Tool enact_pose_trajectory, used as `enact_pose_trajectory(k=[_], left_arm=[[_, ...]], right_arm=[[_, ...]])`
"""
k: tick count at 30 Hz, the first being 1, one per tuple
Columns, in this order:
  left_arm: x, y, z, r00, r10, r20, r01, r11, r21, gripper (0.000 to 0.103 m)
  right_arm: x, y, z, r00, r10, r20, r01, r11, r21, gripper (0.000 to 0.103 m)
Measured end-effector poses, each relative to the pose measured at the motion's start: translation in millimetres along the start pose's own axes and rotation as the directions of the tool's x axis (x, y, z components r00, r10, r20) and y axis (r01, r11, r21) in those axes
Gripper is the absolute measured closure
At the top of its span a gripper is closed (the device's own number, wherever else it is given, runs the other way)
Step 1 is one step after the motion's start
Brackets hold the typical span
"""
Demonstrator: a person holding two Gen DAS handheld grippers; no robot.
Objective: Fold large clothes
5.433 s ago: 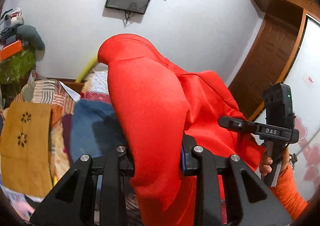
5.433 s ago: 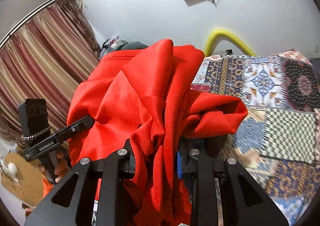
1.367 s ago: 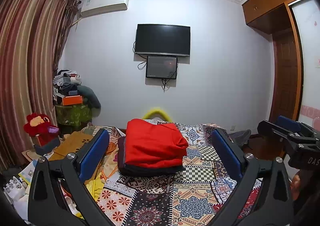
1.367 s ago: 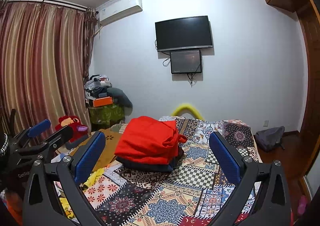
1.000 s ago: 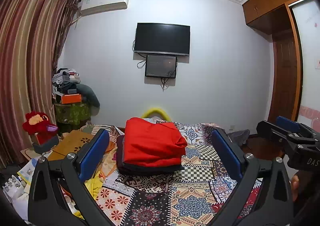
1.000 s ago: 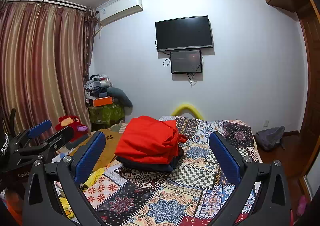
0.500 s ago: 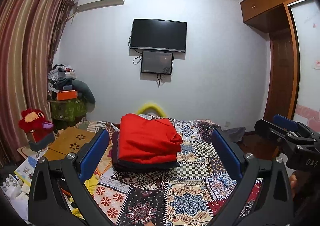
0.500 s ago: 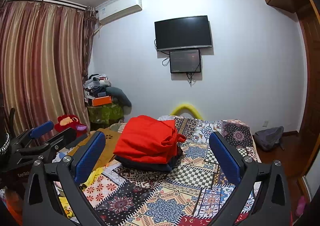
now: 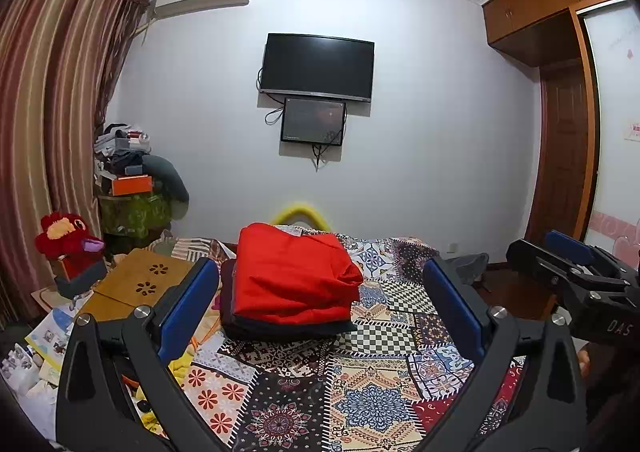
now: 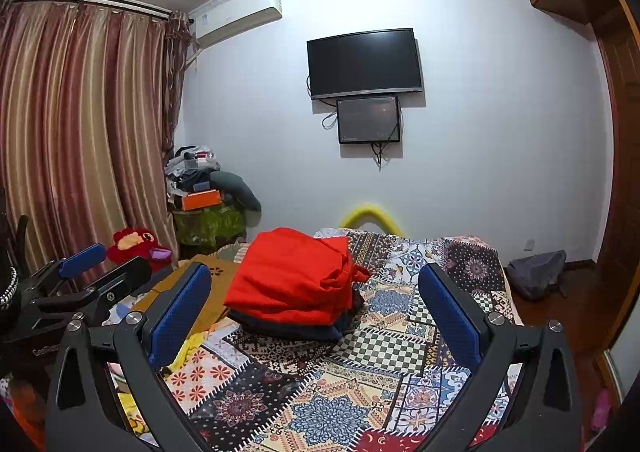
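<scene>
Both grippers held up over the near end of the bed (image 9: 372,336), well apart from the clothes. Left gripper (image 9: 320,304) spread wide, blue pads (image 9: 188,304) on either side, nothing between them. Right gripper (image 10: 316,312) likewise spread wide, empty, pads (image 10: 450,312) far apart. Seen from the left wrist, right gripper at the far right edge; from the right wrist, left gripper at the near left.

Red garment (image 9: 292,276) folded, lying on top of a dark folded pile (image 9: 280,326) at the middle of the bed, toward its left side, far from both grippers. From the right wrist, red garment (image 10: 292,280) with a bunched bit sticking out on its right edge. Patchwork quilt (image 10: 360,404) spread beneath, bare to the right of the pile.

TV (image 9: 318,66) on the far wall, smaller screen (image 9: 313,122) just below. Curtain (image 10: 76,140) at left, red plush toy (image 9: 66,238) near it.
</scene>
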State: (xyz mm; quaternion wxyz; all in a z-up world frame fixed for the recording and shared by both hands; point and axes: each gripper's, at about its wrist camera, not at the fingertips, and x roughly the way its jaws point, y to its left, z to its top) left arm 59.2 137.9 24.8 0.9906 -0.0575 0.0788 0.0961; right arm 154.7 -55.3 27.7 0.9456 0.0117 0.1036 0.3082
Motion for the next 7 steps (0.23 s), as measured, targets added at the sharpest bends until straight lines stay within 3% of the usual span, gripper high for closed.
enact_pose_trajectory(k=[7], left_arm=[[2.2,0.1,-1.0,1.000,0.000,-0.010,0.000,1.000,0.005,0.000]], right_arm=[[1.4,0.0,0.4,1.000,0.000,-0.005,0.000,1.000,0.000,0.000]])
